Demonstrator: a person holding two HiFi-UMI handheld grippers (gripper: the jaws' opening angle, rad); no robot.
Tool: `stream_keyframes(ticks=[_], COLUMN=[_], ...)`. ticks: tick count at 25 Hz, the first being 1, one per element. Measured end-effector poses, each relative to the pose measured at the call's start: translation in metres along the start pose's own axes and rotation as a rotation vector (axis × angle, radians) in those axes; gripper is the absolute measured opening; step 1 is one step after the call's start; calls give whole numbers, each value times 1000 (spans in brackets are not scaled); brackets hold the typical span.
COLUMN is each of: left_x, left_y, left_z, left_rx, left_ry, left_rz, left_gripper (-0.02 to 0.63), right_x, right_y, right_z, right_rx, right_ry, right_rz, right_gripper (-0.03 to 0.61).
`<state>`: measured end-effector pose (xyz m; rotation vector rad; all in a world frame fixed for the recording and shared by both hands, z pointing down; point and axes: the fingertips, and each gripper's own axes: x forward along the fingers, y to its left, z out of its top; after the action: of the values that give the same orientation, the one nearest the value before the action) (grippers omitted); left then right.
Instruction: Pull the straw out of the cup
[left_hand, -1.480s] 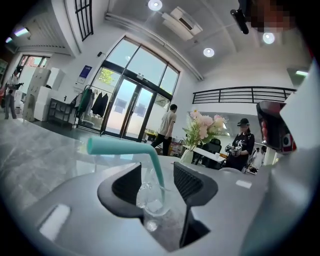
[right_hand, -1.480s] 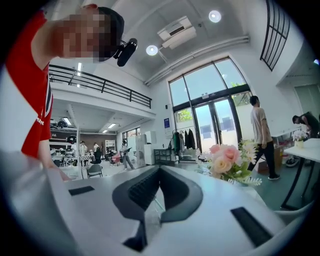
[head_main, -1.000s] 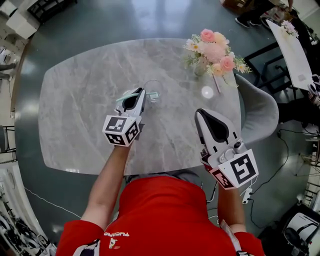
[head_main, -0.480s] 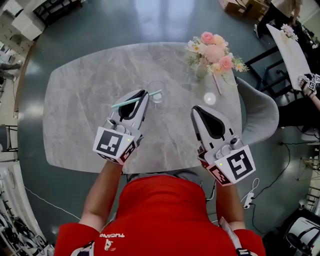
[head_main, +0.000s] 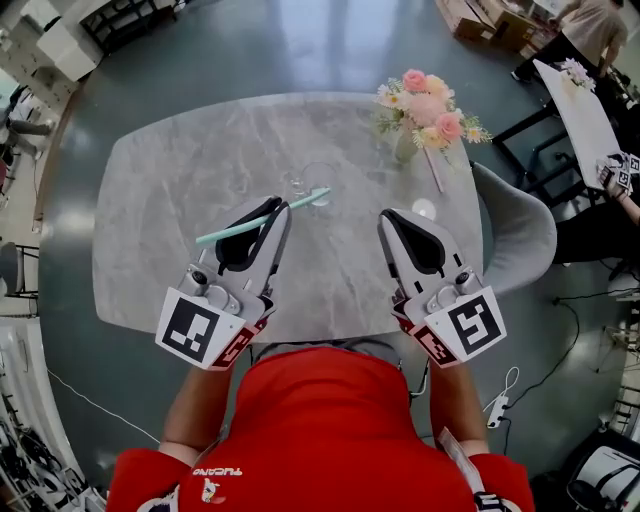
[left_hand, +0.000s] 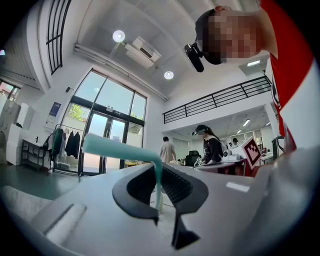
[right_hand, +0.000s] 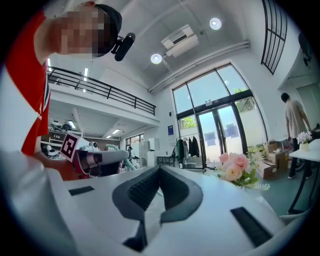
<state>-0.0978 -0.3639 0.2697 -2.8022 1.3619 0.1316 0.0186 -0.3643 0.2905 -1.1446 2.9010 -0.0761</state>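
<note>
My left gripper (head_main: 278, 207) is shut on a teal bendy straw (head_main: 255, 220), lifted over the marble table (head_main: 170, 200). The straw lies across the jaws, and its right end shows over the clear glass cup (head_main: 312, 184). In the left gripper view the straw (left_hand: 157, 182) runs down between the pads of that gripper (left_hand: 159, 195), and its bent top points left. My right gripper (head_main: 392, 217) hovers to the right of the cup, shut, with nothing in it. The right gripper view shows the pads of the right gripper (right_hand: 159, 187) together.
A vase of pink flowers (head_main: 425, 105) stands at the table's far right, also showing in the right gripper view as flowers (right_hand: 235, 170). A small white round object (head_main: 424, 208) lies near the right edge. A grey chair (head_main: 520, 225) sits beside the table. People stand in the background.
My left gripper has risen and drawn back toward the person with the straw in it, so the straw has lifted up from the cup. The right gripper has shifted only slightly.
</note>
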Motion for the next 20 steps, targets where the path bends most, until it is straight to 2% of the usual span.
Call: stream_keyframes(ticks=[8, 20], left_x=[-16, -24], left_y=[-5, -6], left_z=[22, 29], left_rx=[20, 29], left_ry=[-31, -44], left_rz=[19, 28], left_gripper=[35, 35], right_x=[-4, -4], right_y=[7, 17], right_z=[7, 10], right_rx=[-25, -44], right_ry=[-18, -18], right_rz=[5, 25], right_gripper=[-1, -2])
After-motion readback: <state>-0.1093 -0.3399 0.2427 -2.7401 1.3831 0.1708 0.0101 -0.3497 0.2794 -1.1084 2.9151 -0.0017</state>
